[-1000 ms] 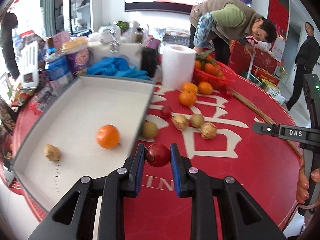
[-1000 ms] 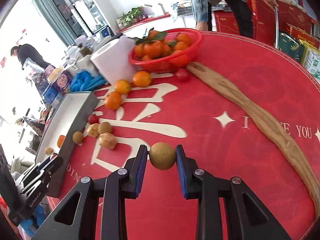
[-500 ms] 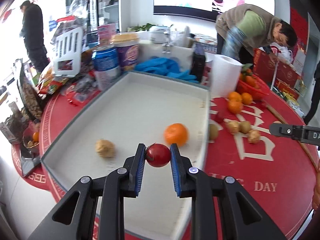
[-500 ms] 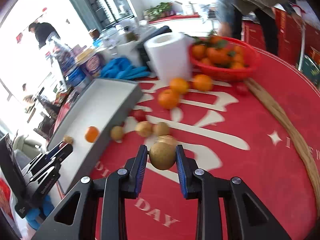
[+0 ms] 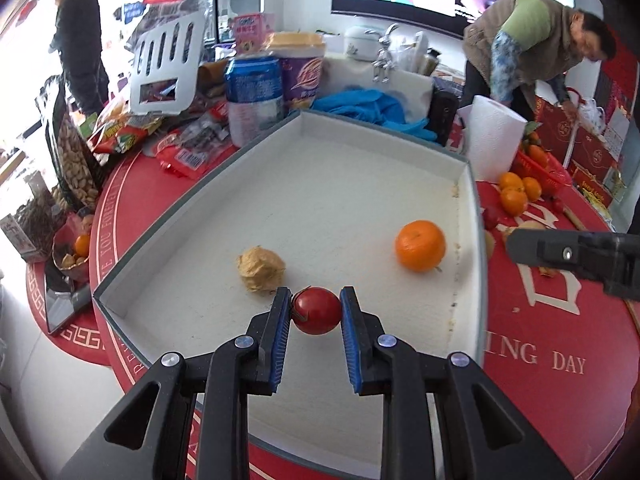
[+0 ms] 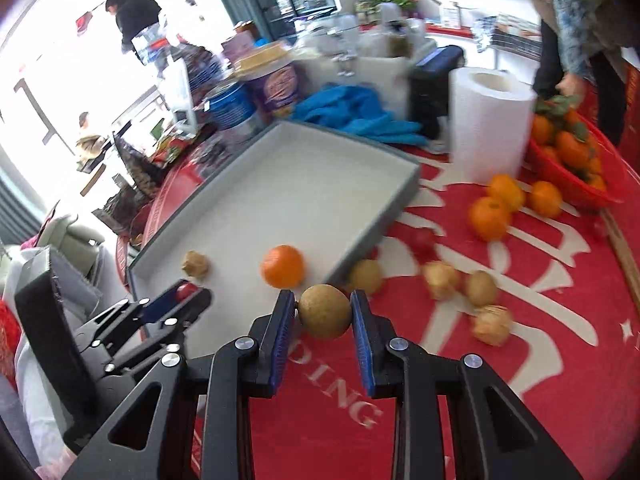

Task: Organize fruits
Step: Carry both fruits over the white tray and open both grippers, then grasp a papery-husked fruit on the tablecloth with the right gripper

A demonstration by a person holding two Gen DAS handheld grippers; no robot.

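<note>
Fingers of left gripper clenched on a small round red fruit, held over the near end of the shallow white tray with grey rim. Just past the left finger: a crumpled tan husked fruit on the tray floor. Further ahead, right of the right finger: a round orange mandarin, apart from the tray wall.

Right gripper fingers clenched on a round brownish-green fruit, above the red printed counter, just outside the tray's long side. Tray wall sits directly ahead-left of these fingers. Beyond right finger: another brownish-green fruit against the tray wall, then two husked fruits and a third brown one loose on counter.

Farther out: three loose mandarins, white paper-towel roll, red mesh basket of mandarins. Behind tray's far end: blue cloth, blue can, purple tub, snack packets. Bystander bending beyond the roll.
</note>
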